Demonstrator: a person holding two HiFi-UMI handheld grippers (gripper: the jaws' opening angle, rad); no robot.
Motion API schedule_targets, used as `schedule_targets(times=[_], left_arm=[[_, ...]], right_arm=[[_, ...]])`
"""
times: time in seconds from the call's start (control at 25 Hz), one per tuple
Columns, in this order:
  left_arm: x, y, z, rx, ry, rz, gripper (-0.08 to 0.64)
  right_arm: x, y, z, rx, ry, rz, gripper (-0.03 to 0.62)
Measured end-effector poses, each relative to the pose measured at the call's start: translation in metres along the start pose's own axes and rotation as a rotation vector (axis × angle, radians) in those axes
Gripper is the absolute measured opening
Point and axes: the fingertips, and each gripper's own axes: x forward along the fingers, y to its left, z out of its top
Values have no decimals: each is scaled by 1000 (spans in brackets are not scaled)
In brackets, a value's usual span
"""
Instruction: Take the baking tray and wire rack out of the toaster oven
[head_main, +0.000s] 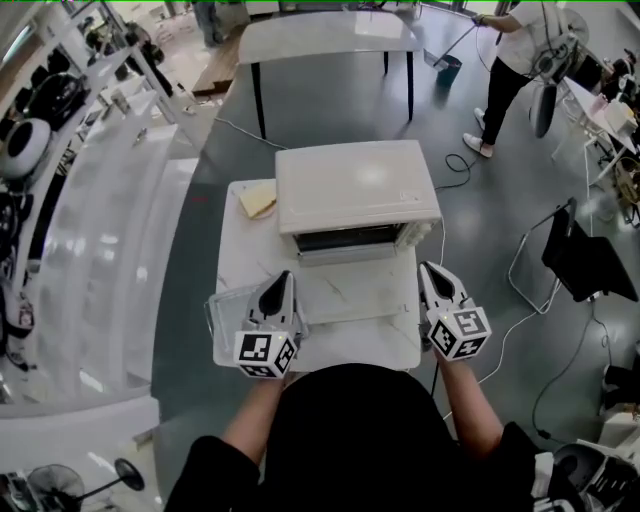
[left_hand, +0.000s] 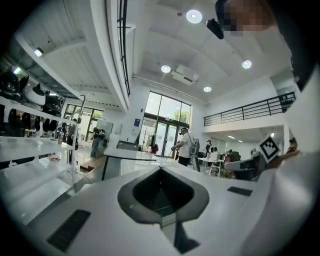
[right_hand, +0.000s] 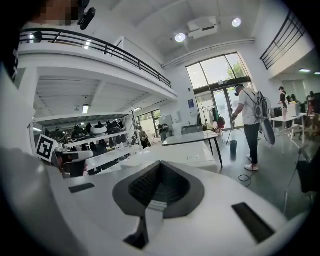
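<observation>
Nearest the wearer, above the front edge of the surface:

- Left claw: closed, jaws together with nothing between them. Its marker cube faces the wearer and it points toward the oven.
- Right claw: closed and empty in the same way. It is held just off the surface's right front corner, well apart from the left claw.

Left front corner of the surface:

- Tray: grey with a raised rim, lying flat outside the oven. It sits partly beneath the left claw, and its outer edge reaches the surface's left edge. Whether the rack lies in it cannot be told.

Centre of the surface:

- Door: white, folded down flat, lying between the two claws.

Back of the surface:

- Oven: white box with a dark mouth facing the wearer. Thin metal shows inside, too small to identify.
- Cloth: yellowish, lying just beside the oven's left wall.

Floor and room beyond:

- Chair: black, to the right, well apart from the surface.
- Cable: coiled on the grey floor behind the oven.
- Shelves: white, along the left side.
- Table: pale top on dark legs.
- Person: standing at far right and holding a long-handled tool.
</observation>
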Motion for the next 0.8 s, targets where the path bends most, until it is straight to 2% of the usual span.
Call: schedule_targets(times=[0.12,0.36,0.8], left_arm=[[6,-2,0,-2,11,3,18],[12,-2,-2,5,26,-3,18],[4,18,-5,2,36,4,18]], right_arm=[[-2,-8,1,-28,-3,-26,21],[1,-16,-3,-22,-5,-45,21],[11,6,-10,-26,13,-35,21]])
